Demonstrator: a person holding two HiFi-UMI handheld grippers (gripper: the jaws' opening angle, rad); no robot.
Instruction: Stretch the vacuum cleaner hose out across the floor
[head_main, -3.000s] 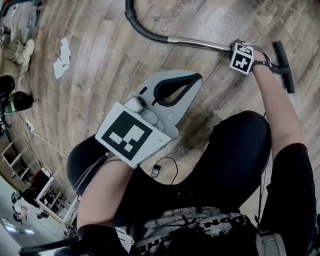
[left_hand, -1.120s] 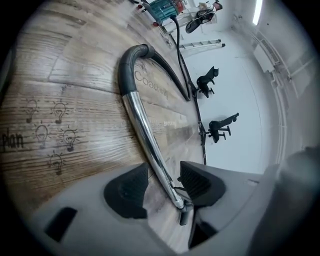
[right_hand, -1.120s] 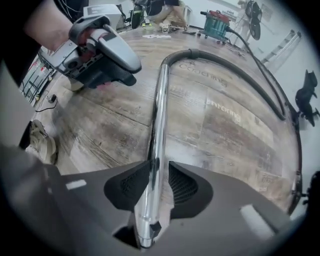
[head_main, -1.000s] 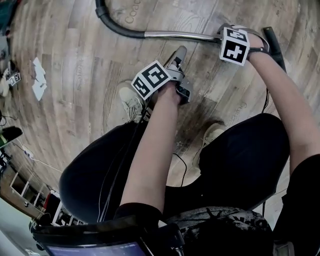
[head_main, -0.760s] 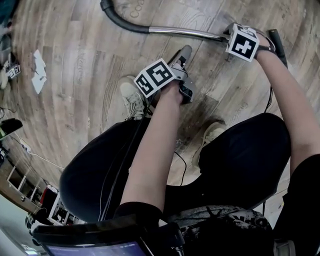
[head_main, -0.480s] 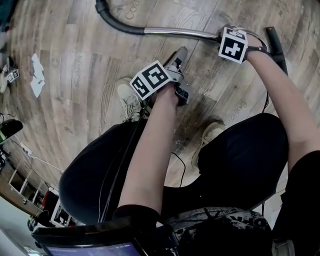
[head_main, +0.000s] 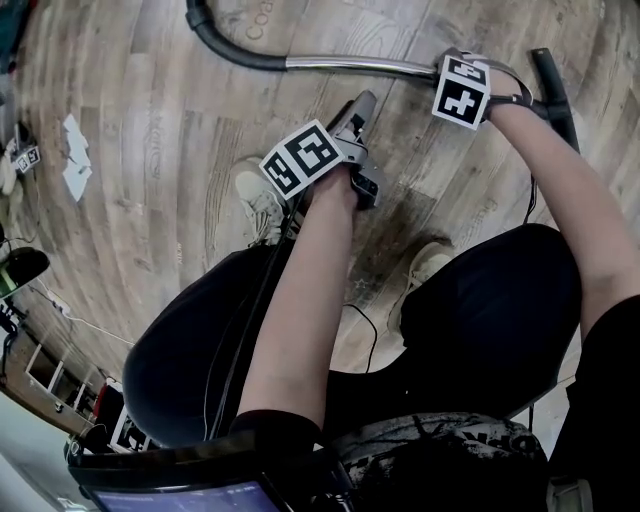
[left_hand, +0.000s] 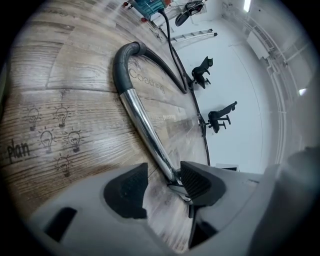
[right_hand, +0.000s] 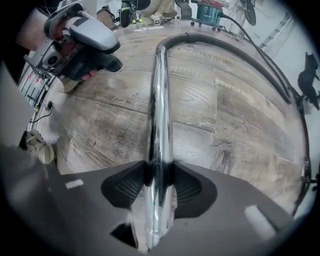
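Left hand-held gripper (left_hand: 162, 186) has come down from knee height to just above the floor (head_main: 150, 150), short of the chrome wand tube (right_hand: 160, 100). Its jaws are spread, with nothing gripped. Right hand-held gripper (right_hand: 159, 182) hasn't shifted. Its jaws have just been closing and both pads now pinch the tube near the floor nozzle (head_main: 556, 95).

Vacuum cleaner hose (head_main: 222, 47) lies on the floor, joined to the far end of the tube. It curves off in a long arc toward the back of the room, so it's not stretched yet.

Risks, as I read them:
- Only 1 grip, on smooth round chrome. A hard pull could make the tube slide or roll between the pads.
- The right hand-held gripper points almost straight down, so a sideways drag levers the tube and could twist it out.
- The hose bends sharply at the cuff. Yanking along the wrong line could kink it there.
- A shoe sits close to the tube, so the feet could snag the sweep.
- The far end isn't clear. Tension may just drag whatever it's plugged into.

Count: 1 hose, 1 wand tube, 1 floor nozzle, 2 hand-held grippers, 2 shoes.
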